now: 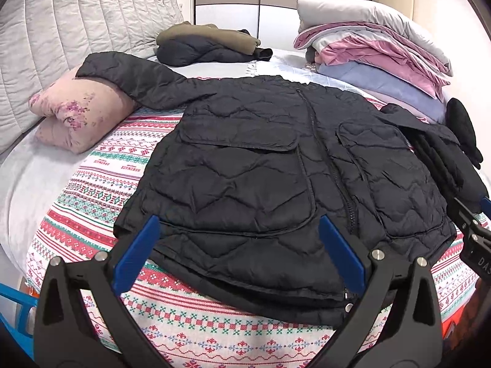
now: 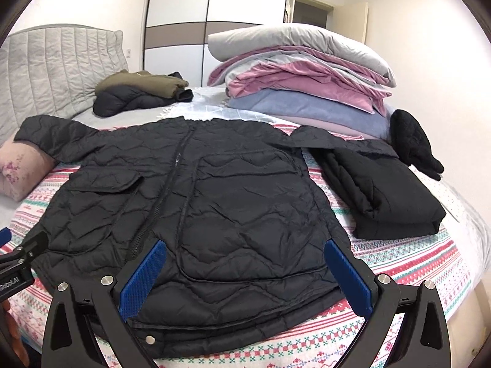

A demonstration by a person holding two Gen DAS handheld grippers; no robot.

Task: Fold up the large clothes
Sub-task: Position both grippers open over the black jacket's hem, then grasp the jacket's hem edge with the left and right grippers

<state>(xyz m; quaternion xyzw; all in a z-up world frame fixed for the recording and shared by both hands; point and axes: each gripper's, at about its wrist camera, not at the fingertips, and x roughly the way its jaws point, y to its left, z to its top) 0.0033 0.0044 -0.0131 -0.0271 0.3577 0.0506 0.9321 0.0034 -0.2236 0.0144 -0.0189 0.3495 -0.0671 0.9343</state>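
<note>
— Left wrist view: where's your left gripper (image 1: pixel 237 254)?
— Spread wide and empty, fingers poised above the hem of the black quilted jacket (image 1: pixel 276 165), which lies flat, zipped, on the patterned blanket (image 1: pixel 92 190) near the bed's front edge. One sleeve drapes onto the pink pillow (image 1: pixel 76 113).
— Right wrist view?
— Your right gripper (image 2: pixel 245 279) is also released, over the jacket's hem; a folded black garment (image 2: pixel 389 193) lies just beside the jacket.

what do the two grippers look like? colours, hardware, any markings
Both match: the left gripper and right gripper have black plastic bodies, blue textured fingers and round silver bolts. The left one shows partial white lettering, "Robot.AI", in the right view. No cables or sleeves visible.
</note>
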